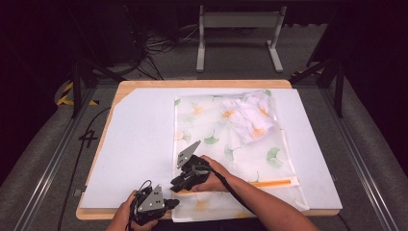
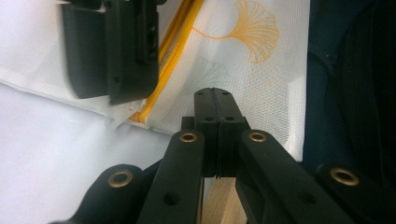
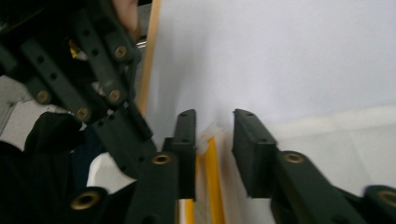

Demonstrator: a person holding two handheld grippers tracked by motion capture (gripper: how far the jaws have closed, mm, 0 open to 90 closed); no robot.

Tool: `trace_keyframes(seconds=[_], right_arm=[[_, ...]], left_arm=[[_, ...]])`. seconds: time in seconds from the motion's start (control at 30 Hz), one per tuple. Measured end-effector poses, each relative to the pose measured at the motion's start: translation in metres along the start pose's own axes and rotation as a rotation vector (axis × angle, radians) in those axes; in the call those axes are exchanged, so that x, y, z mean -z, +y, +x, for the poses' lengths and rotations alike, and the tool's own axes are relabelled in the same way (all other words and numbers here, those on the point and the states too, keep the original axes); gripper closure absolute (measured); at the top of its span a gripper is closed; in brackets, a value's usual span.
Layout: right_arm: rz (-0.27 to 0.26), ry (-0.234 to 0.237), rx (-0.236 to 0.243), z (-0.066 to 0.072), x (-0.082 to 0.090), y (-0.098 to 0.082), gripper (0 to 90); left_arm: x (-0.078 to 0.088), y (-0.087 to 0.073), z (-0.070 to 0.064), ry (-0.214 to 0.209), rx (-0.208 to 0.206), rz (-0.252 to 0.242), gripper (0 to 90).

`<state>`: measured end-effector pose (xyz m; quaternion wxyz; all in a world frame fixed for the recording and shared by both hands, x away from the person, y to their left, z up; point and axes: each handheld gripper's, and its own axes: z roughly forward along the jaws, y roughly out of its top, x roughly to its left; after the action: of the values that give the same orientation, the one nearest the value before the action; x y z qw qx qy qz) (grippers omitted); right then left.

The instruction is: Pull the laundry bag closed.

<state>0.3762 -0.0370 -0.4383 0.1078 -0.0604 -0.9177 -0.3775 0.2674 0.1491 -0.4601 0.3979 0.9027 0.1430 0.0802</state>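
A translucent white mesh bag (image 1: 231, 144) printed with green and orange ginkgo leaves lies flat on a white board (image 1: 139, 139). An orange zipper (image 1: 274, 183) runs along its near edge. A crumpled white garment (image 1: 252, 115) sits at the bag's far right corner. My right gripper (image 1: 175, 185) is at the zipper's left end. In the right gripper view its jaws (image 3: 215, 123) stand apart around the zipper's white end tab (image 3: 208, 135), not pressing on it. My left gripper (image 1: 171, 204) is just below, jaws pressed together (image 2: 215, 100) over the bag's near corner (image 2: 252, 70).
The board rests on a wooden table (image 1: 144, 83) whose front edge lies under my hands. Metal rails run along both sides of the table. A grey stand (image 1: 238, 21) and loose cables (image 1: 154, 48) are on the floor beyond.
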Motion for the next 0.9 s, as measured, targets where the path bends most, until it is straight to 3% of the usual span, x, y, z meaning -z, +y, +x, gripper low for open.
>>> trace_keyframes(seconds=[0.07,0.17,0.37,0.47,0.67,0.73,0.9], right_arm=[[-0.003,-0.001,0.009,0.0,-0.002,0.004,70.9],[0.015,0.005,-0.003,-0.002,-0.008,0.008,62.8],[0.036,0.009,-0.003,-0.005,-0.015,0.009,64.9],[0.054,0.01,0.02,0.0,-0.017,0.008,72.7],[0.069,-0.031,0.054,0.006,-0.017,0.01,77.6],[0.059,-0.03,0.067,0.008,-0.017,0.011,87.5],[0.054,-0.047,0.063,0.009,-0.016,0.01,90.0]], left_arm=[[0.0,0.0,0.0,0.0,0.001,-0.002,90.0],[0.0,0.0,0.0,-0.001,0.0,-0.003,90.0],[0.0,0.0,0.0,0.0,-0.002,-0.002,90.0],[0.0,0.0,0.0,-0.003,0.003,-0.003,90.0],[0.0,0.0,0.0,-0.001,0.003,-0.002,90.0],[0.0,0.0,0.0,-0.005,0.006,-0.006,90.0],[0.0,0.0,0.0,-0.002,0.005,-0.004,90.0]])
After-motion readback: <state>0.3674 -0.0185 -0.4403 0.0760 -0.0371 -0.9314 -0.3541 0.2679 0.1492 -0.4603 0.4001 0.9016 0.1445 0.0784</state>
